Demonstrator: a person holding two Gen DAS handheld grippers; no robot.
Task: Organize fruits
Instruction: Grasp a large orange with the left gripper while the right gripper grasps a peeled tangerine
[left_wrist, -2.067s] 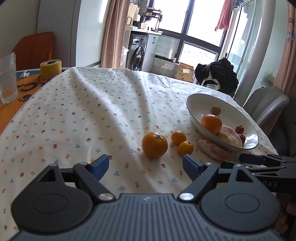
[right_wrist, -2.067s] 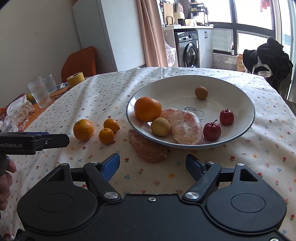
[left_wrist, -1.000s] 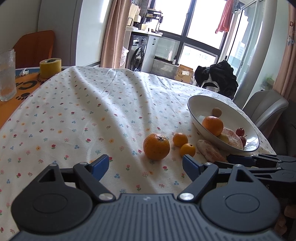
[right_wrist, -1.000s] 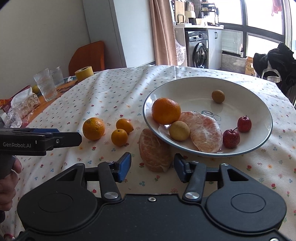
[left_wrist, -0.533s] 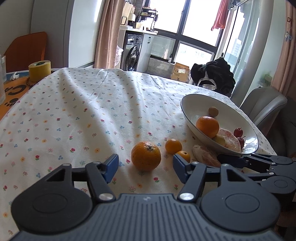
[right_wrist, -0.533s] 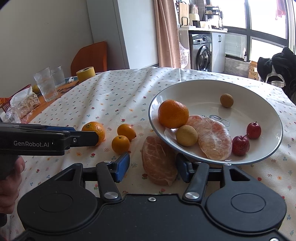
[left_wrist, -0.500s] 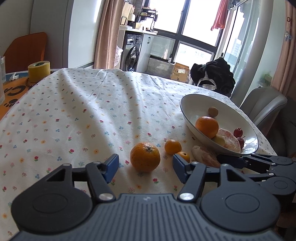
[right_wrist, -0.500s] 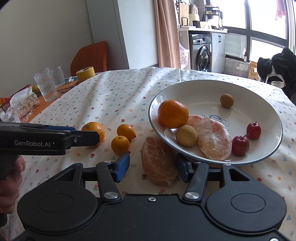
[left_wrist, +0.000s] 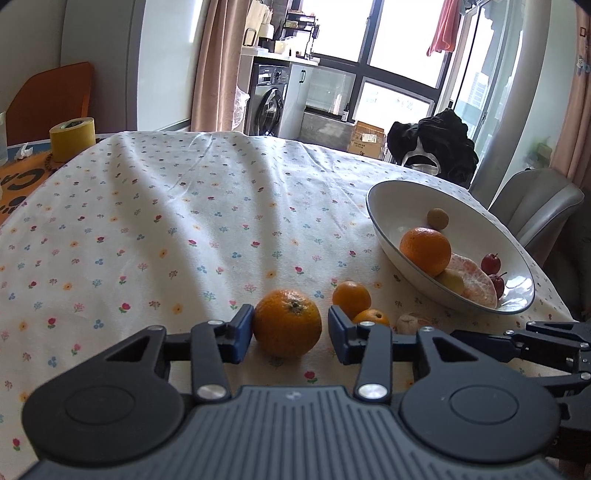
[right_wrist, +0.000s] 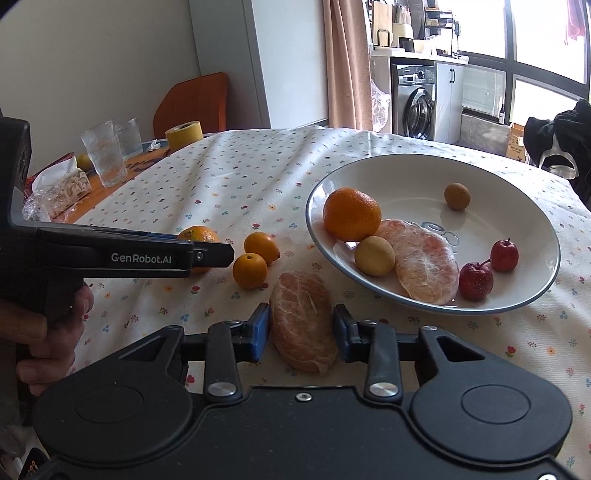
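Two grippers' fingers (left_wrist: 243, 334) flanking table fruit (left_wrist: 287, 323).

Your table's flowered cloth (left_wrist: 184, 206) carries the white bowl (right_wrist: 524, 206), one big orange (left_wrist: 287, 323), two small ones (right_wrist: 255, 260), a peeled half (right_wrist: 303, 325), plus yellow tape (left_wrist: 72, 138) and glasses (right_wrist: 101, 153).

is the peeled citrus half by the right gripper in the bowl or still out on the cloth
Out. The peeled citrus half lies on the tablecloth, outside the bowl, between the right gripper pads.
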